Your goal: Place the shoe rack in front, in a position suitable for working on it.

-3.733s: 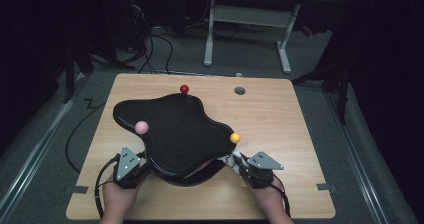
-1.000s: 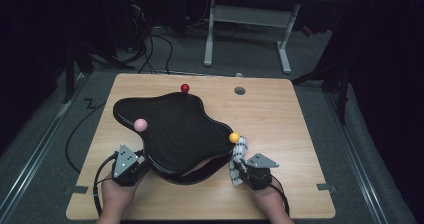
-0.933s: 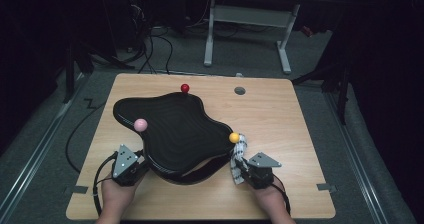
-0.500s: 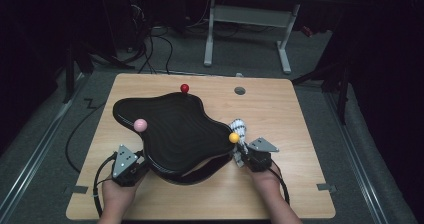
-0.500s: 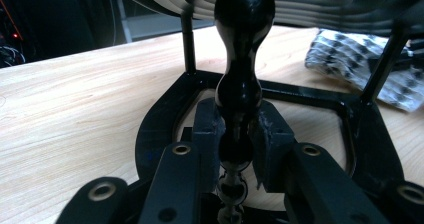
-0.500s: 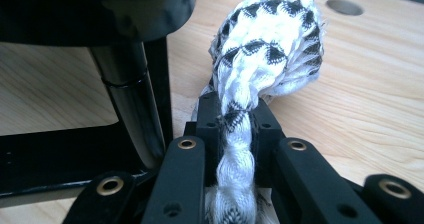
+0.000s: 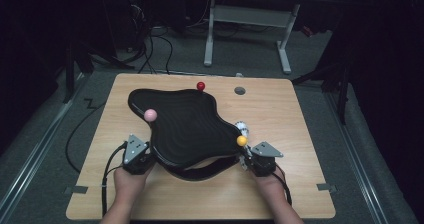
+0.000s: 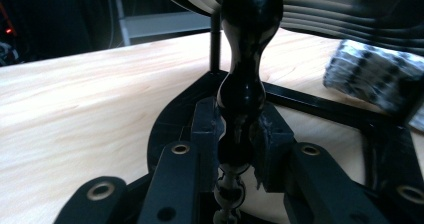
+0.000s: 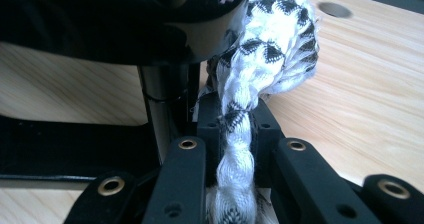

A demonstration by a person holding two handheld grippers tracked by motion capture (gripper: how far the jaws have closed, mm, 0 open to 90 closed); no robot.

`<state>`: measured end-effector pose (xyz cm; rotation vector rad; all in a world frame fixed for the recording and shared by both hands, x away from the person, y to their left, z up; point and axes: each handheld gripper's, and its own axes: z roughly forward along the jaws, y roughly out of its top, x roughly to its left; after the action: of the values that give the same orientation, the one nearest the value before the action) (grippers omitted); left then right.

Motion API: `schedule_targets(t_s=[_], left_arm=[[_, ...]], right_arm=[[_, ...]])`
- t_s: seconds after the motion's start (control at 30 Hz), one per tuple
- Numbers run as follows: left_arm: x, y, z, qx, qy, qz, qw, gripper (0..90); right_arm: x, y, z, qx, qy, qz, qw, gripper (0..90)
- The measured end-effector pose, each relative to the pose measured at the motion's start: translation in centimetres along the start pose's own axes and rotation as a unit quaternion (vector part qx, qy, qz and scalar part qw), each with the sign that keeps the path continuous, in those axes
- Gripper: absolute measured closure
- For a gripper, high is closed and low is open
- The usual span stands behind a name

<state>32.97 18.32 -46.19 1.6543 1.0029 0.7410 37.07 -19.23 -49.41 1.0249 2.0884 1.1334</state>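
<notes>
While the left gripper point(image 8: 235, 149) clamps a black post point(image 8: 243, 89), the right gripper point(image 9: 235, 134) pinches cloth point(image 9: 265, 54).

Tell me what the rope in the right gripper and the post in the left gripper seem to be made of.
The rope looks like braided textile cord, matte white with black flecks; its woven strands and fuzzy fibres show. The post in the left gripper looks like glossy black moulded plastic or lacquered wood: it carries bright reflections, so which one stays open. The right gripper pinches the rope.

The desk point(image 7: 300, 134) is pale matt wood grain, the wavy tray point(image 7: 187, 126) looks like glossy ribbed black plastic on a shiny black post point(image 8: 244, 89), the rolled cloth point(image 9: 270, 49) is soft woven white-and-black fabric, and the balls look smooth.
</notes>
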Motion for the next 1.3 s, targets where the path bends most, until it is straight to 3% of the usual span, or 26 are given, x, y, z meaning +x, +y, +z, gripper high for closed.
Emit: schedule_targets(t_s=[0.23, 0.47, 0.6, 0.7, 0.77, 0.83, 0.93, 1.07, 1.3], left_arm=[[-2.0, 1.6, 5.1, -0.001, -0.030, 0.016, 0.9994, 74.1], [-3.1, 2.8, 8.1, 0.009, -0.037, 0.025, 0.9989, 73.7], [-3.3, 2.3, 7.2, 0.023, -0.035, 0.024, 0.9988, 61.7], [-3.4, 1.0, 5.1, 0.030, -0.026, 0.022, 0.9990, 57.9], [-3.6, -0.2, 3.4, 0.048, -0.020, 0.023, 0.9984, 57.0], [-3.9, -1.2, 2.2, 0.051, -0.021, 0.014, 0.9984, 57.4], [-4.6, -2.4, 0.8, 0.058, -0.019, 0.028, 0.9978, 56.9], [-4.9, -3.1, 0.2, 0.060, -0.026, 0.012, 0.9978, 55.6], [-6.2, -3.9, -0.2, 0.073, -0.050, 0.017, 0.9959, 53.8]], right_arm=[[-2.2, -2.0, -2.9, 0.004, -0.037, 0.027, 0.9989, 80.7], [-3.6, -3.3, -4.4, 0.010, -0.063, 0.049, 0.9968, 80.7], [-3.6, -3.4, -4.4, 0.012, -0.062, 0.049, 0.9968, 80.7], [-3.5, -3.4, -4.1, 0.013, -0.057, 0.051, 0.9970, 80.8], [-3.1, -3.3, -3.8, 0.016, -0.050, 0.048, 0.9974, 80.8], [-2.6, -3.2, -3.4, 0.018, -0.045, 0.041, 0.9980, 80.8], [-1.3, -2.8, -2.7, 0.020, -0.031, 0.026, 0.9990, 80.8], [0.9, -2.1, -1.7, 0.022, -0.005, 0.003, 0.9997, 80.7], [5.4, -0.8, -0.1, 0.017, 0.056, -0.031, 0.9978, 80.7]])
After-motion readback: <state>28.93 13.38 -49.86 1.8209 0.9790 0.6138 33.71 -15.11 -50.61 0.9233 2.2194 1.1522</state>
